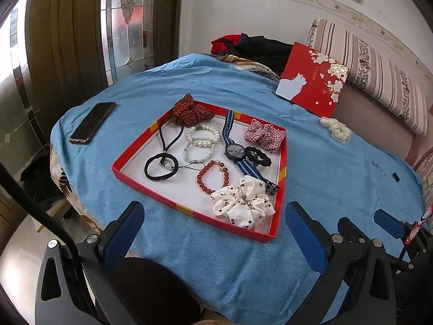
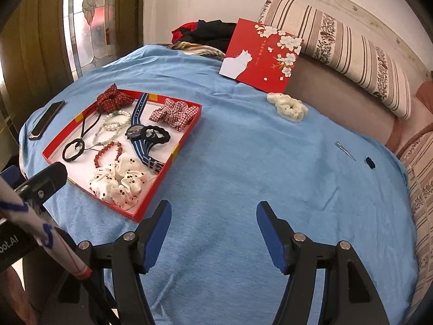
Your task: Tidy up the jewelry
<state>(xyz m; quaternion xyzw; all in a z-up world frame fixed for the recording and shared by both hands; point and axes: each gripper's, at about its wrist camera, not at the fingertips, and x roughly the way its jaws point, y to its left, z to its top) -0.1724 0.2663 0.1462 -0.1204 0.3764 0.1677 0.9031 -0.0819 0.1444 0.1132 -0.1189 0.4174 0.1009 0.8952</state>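
Note:
A shallow red box on the blue cloth holds a white cherry scrunchie, a red bead bracelet, pearl bracelets, a watch with a striped strap, black hair ties, a plaid scrunchie and a red dotted bow. A cream scrunchie lies on the cloth outside the box. My left gripper is open and empty before the box's near edge. My right gripper is open and empty over bare cloth right of the box.
A phone lies left of the box. The red lid with a white cat leans at the back. A small metal clip and a black bit lie at the right. A striped bolster and dark clothes border the bed.

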